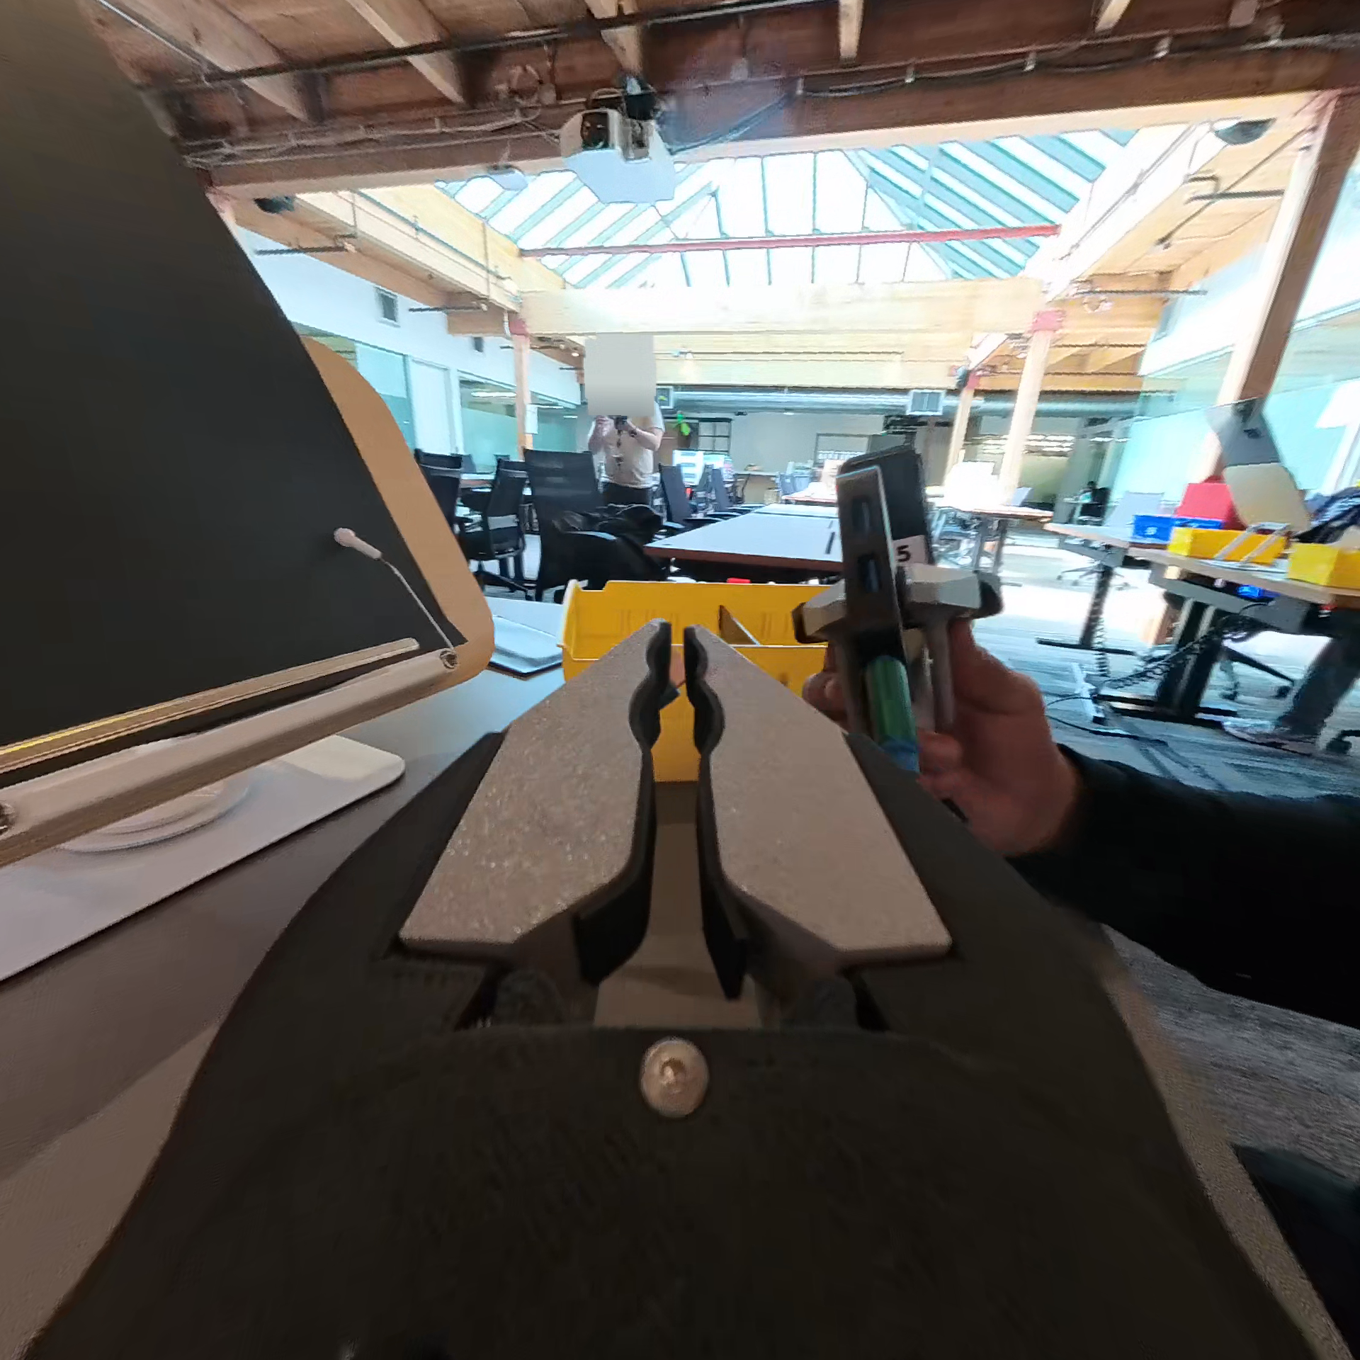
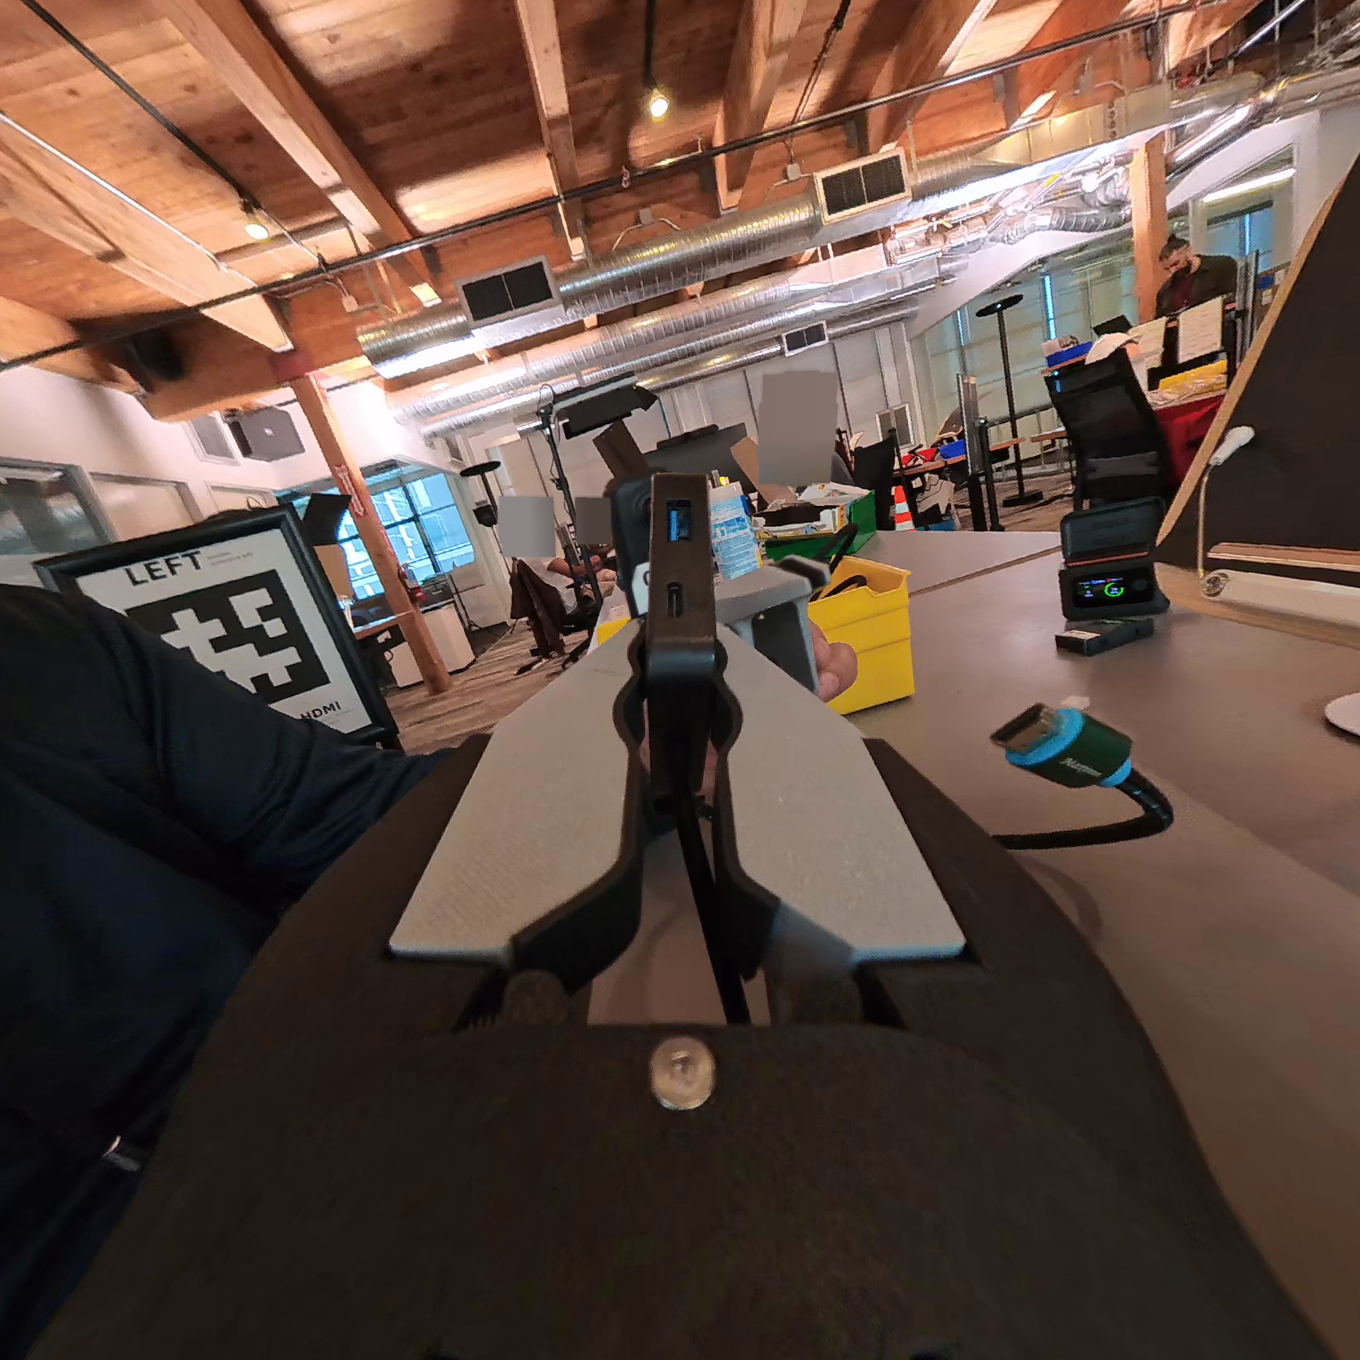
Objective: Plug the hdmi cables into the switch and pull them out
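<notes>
Right wrist view shows my right gripper (image 2: 678,666) with its jaws clenched on the switch (image 2: 678,589), a thin dark box that stands upright between them. I can see a blue port and a small slot on its narrow edge. A black cord runs from its bottom end back down between the jaws. To the right, one hdmi cable (image 2: 1067,751) lies on the grey desk (image 2: 1030,662), well apart from the switch. Its plug is green and blue and it is not plugged in. A yellow bin (image 2: 868,633) sits on the desk behind the switch. A framed sign (image 2: 221,625) with black and white squares stands to the left.

In the left wrist view, my left gripper (image 1: 677,640) grips nothing. Its jaws are almost together, with only a thin gap between the tips. The right gripper is off to the right with the switch (image 1: 879,544) up in the air. A hand (image 1: 993,736) in a dark sleeve is under it, and something green shows there too.
</notes>
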